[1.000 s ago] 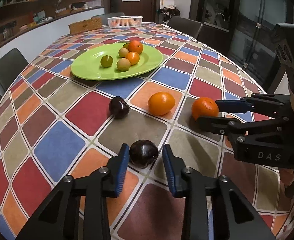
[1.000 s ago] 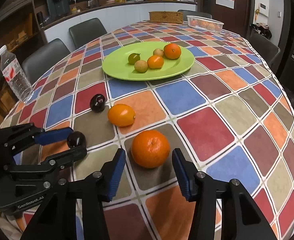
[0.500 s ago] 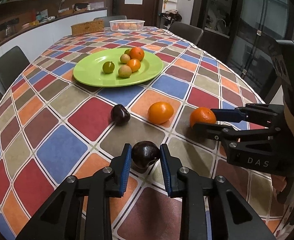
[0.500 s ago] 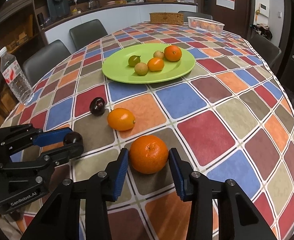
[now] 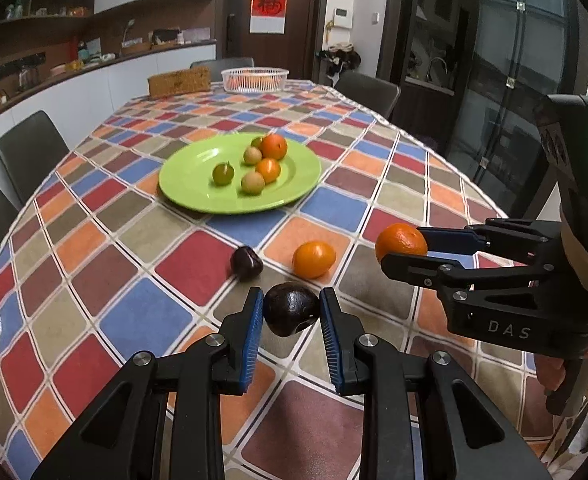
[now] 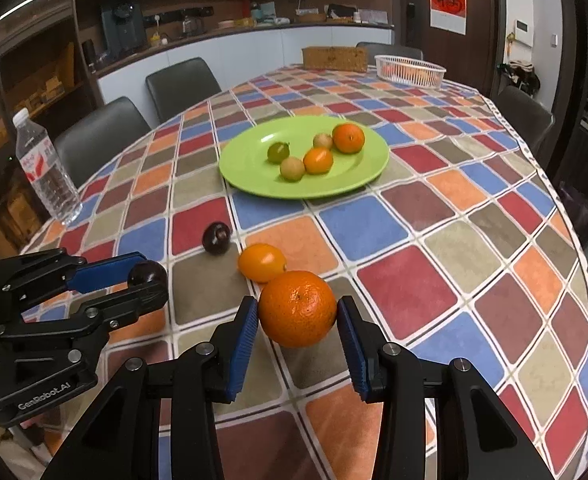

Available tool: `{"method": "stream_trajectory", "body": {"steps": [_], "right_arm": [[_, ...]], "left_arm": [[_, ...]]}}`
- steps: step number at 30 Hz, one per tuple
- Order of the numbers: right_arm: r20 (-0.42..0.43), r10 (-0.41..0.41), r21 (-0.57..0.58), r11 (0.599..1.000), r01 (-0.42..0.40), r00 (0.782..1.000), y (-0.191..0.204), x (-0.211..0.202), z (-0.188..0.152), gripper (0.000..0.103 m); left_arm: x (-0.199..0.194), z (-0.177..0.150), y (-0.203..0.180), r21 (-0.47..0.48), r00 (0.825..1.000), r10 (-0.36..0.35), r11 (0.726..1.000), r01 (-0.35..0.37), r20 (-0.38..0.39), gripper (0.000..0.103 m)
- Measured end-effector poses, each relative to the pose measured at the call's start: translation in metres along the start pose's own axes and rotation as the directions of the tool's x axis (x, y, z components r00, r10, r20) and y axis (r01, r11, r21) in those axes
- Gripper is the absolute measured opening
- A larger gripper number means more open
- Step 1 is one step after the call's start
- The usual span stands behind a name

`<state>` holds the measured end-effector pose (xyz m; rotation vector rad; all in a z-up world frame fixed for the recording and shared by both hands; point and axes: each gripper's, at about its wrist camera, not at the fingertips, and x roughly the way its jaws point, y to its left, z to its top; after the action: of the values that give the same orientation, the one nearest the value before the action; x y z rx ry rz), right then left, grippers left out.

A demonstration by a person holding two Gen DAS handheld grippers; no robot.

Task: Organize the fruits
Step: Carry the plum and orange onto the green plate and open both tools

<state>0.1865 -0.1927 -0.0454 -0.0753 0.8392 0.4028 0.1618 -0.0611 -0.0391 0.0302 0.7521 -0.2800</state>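
My left gripper (image 5: 291, 310) is shut on a dark plum (image 5: 289, 308) and holds it above the checked tablecloth; it also shows in the right wrist view (image 6: 147, 276). My right gripper (image 6: 297, 312) is shut on a large orange (image 6: 297, 308) and holds it off the table; it shows in the left wrist view (image 5: 401, 242) too. A second dark plum (image 5: 246, 263) and a smaller orange (image 5: 314, 259) lie on the cloth ahead. A green plate (image 5: 197, 184) beyond them holds several small fruits.
A water bottle (image 6: 47, 174) stands at the table's left edge. A white basket (image 5: 254, 79) and a woven box (image 5: 179, 81) sit at the far end. Dark chairs surround the table.
Both grippers closed on their fruits, the left on the plum and the right on the orange, and lifted them off the tablecloth.
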Motion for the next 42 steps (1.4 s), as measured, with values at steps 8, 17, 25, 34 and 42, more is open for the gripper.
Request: {"method": "stream_trajectory", "body": {"steps": [8, 17, 25, 34, 42], "right_arm": [[0.064, 0.0, 0.006, 1.0, 0.0, 0.998, 0.005, -0.015, 0.015, 0.042], [0.128, -0.002, 0.015, 1.0, 0.0, 0.992, 0.006, -0.022, 0.038, 0.042], [0.146, 0.001, 0.026, 1.0, -0.005, 0.989, -0.001, -0.014, 0.062, 0.042], [0.16, -0.01, 0.039, 0.999, 0.004, 0.987, -0.011, -0.001, 0.089, 0.042], [0.137, -0.012, 0.039, 0.999, 0.007, 0.99, -0.018, 0.02, 0.115, 0.042]], "left_arm": [[-0.015, 0.014, 0.004, 0.009, 0.998, 0.018, 1.0, -0.019, 0.062, 0.028], [-0.022, 0.034, 0.011, 0.024, 0.991, 0.042, 0.999, -0.045, 0.124, 0.028], [-0.017, 0.056, 0.019, 0.016, 0.987, 0.051, 0.998, -0.055, 0.154, 0.028], [0.005, 0.081, 0.036, -0.009, 0.989, 0.037, 0.999, -0.036, 0.144, 0.028], [0.026, 0.101, 0.052, -0.012, 0.992, 0.036, 0.999, -0.035, 0.123, 0.028]]}}
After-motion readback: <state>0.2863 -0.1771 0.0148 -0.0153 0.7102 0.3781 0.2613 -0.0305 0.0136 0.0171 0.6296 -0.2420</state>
